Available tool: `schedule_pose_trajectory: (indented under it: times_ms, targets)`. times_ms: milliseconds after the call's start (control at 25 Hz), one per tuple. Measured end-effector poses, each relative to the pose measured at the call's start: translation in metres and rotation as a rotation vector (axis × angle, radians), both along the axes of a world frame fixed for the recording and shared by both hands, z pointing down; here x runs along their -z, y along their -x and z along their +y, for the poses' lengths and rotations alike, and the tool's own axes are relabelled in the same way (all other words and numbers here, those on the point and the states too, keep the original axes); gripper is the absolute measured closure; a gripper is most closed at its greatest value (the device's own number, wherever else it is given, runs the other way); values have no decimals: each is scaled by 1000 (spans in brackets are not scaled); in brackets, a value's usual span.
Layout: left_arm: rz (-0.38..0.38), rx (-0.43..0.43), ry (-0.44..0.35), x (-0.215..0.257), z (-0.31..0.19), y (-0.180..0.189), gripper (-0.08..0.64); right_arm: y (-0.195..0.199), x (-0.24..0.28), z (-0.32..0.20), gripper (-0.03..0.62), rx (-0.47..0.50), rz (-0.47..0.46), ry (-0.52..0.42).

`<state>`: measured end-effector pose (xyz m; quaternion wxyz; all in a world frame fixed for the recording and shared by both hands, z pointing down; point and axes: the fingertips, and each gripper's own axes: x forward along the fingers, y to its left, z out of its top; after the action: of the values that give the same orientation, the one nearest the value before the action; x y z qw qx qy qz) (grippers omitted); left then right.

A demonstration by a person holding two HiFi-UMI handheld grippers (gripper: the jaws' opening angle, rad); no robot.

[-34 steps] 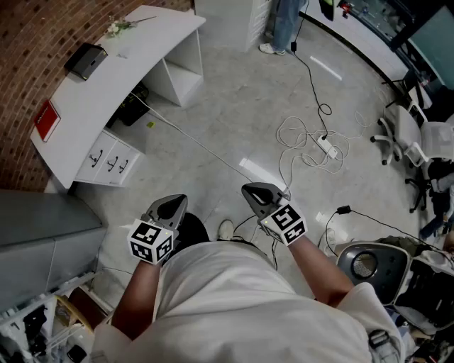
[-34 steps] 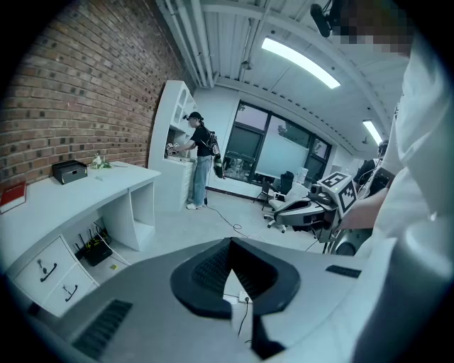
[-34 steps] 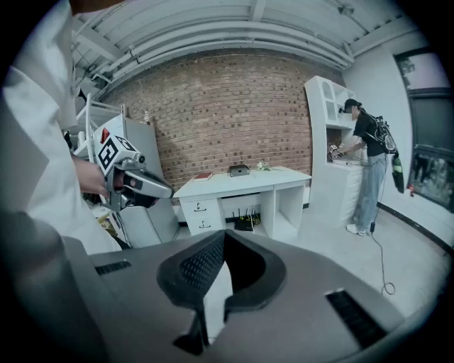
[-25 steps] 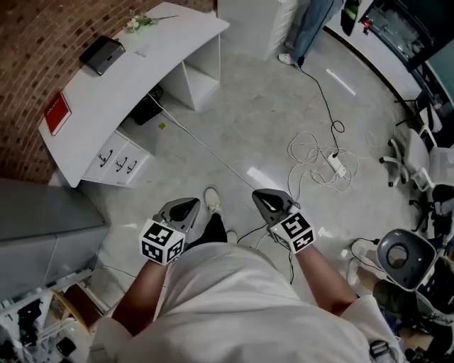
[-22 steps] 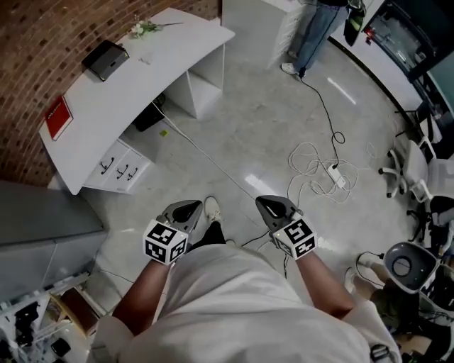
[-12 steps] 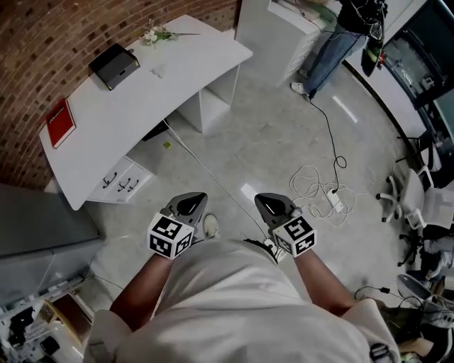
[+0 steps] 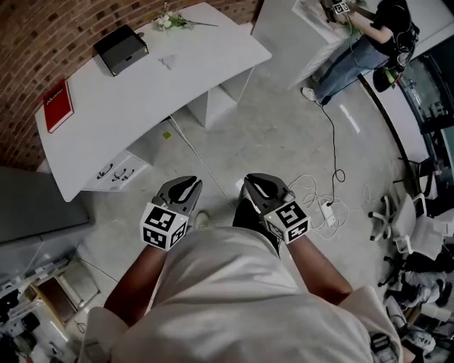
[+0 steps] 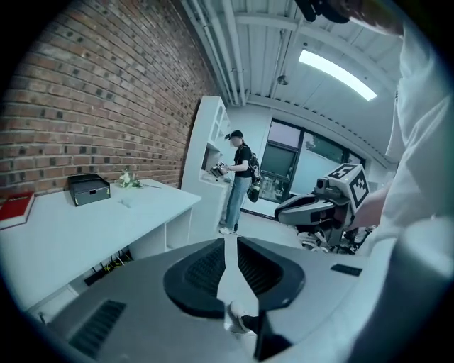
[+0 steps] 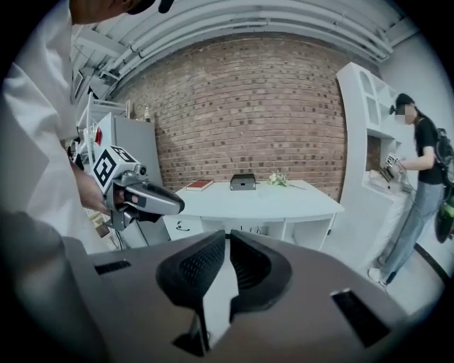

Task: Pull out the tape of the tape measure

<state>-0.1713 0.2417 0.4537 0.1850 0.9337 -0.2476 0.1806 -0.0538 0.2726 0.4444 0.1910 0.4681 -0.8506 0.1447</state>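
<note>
No tape measure shows in any view. I hold both grippers side by side in front of my body, above the grey floor. In the head view the left gripper (image 7: 186, 187) is to the left of the right gripper (image 7: 257, 186). The left gripper (image 8: 225, 244) has its jaws opening, with a thin slit between the pads and nothing in it. The right gripper (image 9: 227, 238) has its pads together and is empty. Each gripper view also catches the other one: the right gripper (image 8: 312, 208) and the left gripper (image 9: 152, 200).
A white curved desk (image 7: 156, 78) stands ahead against the brick wall, bearing a black box (image 7: 120, 49), a red book (image 7: 57, 105) and flowers (image 7: 170, 20). A person (image 7: 362, 39) stands at a white shelf unit. Cables and a power strip (image 7: 328, 209) lie on the floor, right.
The desk has drawn closer and shifted toward the centre as I walk on. Both grippers have kept their place in front of me.
</note>
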Motion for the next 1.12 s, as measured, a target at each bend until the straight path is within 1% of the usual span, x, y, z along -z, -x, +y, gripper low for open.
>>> schedule_pose_trajectory:
  times_ms: [80, 120, 240, 280, 560, 680, 880, 1000, 1120]
  targets:
    - [-13, 47, -2, -6, -17, -2, 495, -7, -4, -21, 577, 34, -3, -1]
    - [-22, 74, -3, -8, -27, -3, 483, -11, -6, -32, 558, 51, -8, -4]
    - [-37, 159, -2, -13, -58, -14, 480, -32, -9, -69, 551, 99, -19, -20]
    - [-39, 186, 1, -13, -68, -21, 471, -42, -10, -81, 513, 119, -20, -22]
    - [-91, 348, 16, -12, -137, -80, 463, -117, -17, -160, 512, 265, -25, 16]
    - [-113, 405, 24, -12, -160, -107, 462, -149, -16, -186, 512, 319, -27, 9]
    - [-160, 492, 27, -13, -194, -134, 459, -195, -25, -214, 512, 359, -49, 14]
    - [-185, 545, 34, -17, -212, -139, 457, -215, -38, -228, 512, 361, -60, 33]
    - [-201, 586, 41, -20, -231, -139, 457, -225, -44, -240, 512, 357, -74, 50]
